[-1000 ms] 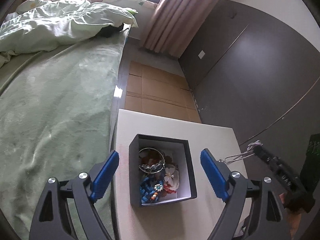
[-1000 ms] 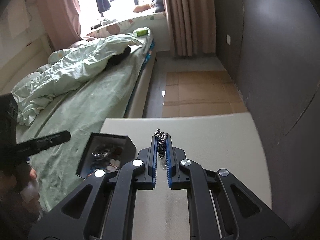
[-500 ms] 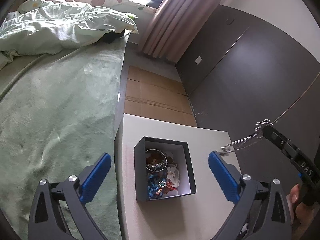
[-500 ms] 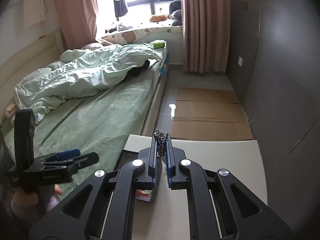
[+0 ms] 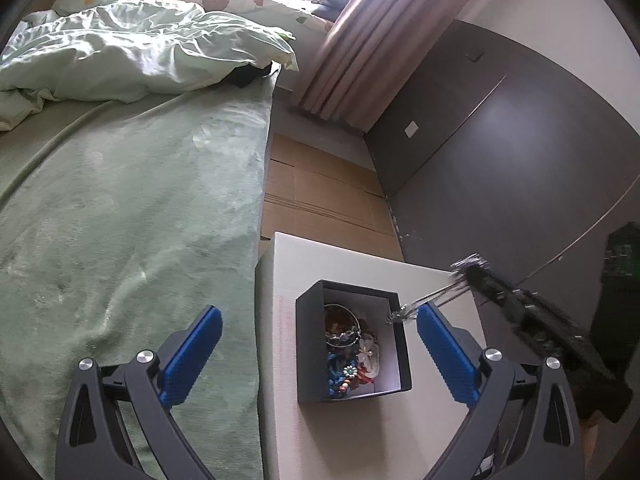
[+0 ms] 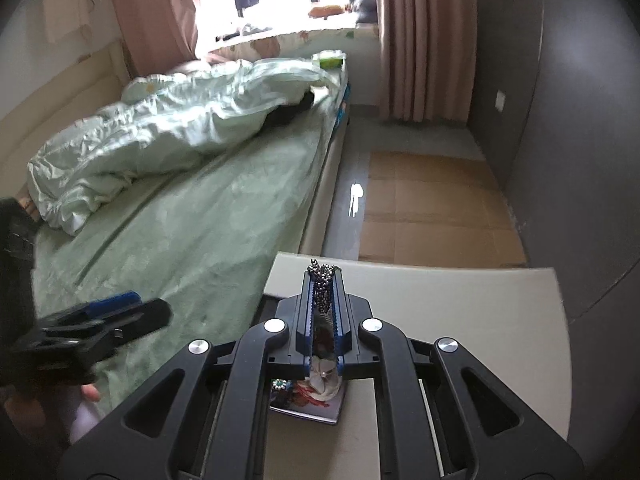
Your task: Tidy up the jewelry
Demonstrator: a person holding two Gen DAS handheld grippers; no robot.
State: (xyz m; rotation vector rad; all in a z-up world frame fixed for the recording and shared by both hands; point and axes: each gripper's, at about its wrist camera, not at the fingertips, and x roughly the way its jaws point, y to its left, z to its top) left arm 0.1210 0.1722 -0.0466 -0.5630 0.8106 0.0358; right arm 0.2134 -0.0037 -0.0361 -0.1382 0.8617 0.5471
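A black box (image 5: 308, 344) with a white inside stands on the white table (image 5: 276, 280) and holds a bangle and several colourful pieces of jewelry (image 5: 352, 352). My left gripper (image 5: 316, 356) is open, its blue fingers either side of the box. My right gripper (image 6: 324, 280) is shut on a silver chain (image 6: 322, 276). In the left wrist view the chain (image 5: 432, 298) hangs from it, and its lower end dangles over the box's far right corner. The box shows partly beneath the right gripper (image 6: 312, 396).
A bed with a green blanket (image 5: 120, 220) runs along the table's left side. Cardboard sheets (image 5: 320, 196) cover the floor beyond the table. A dark wall (image 5: 500, 160) stands to the right. A pink curtain (image 5: 360, 32) hangs at the back.
My right gripper has carried the chain left, from beside the table to over the box. The left gripper has stayed open around the box.
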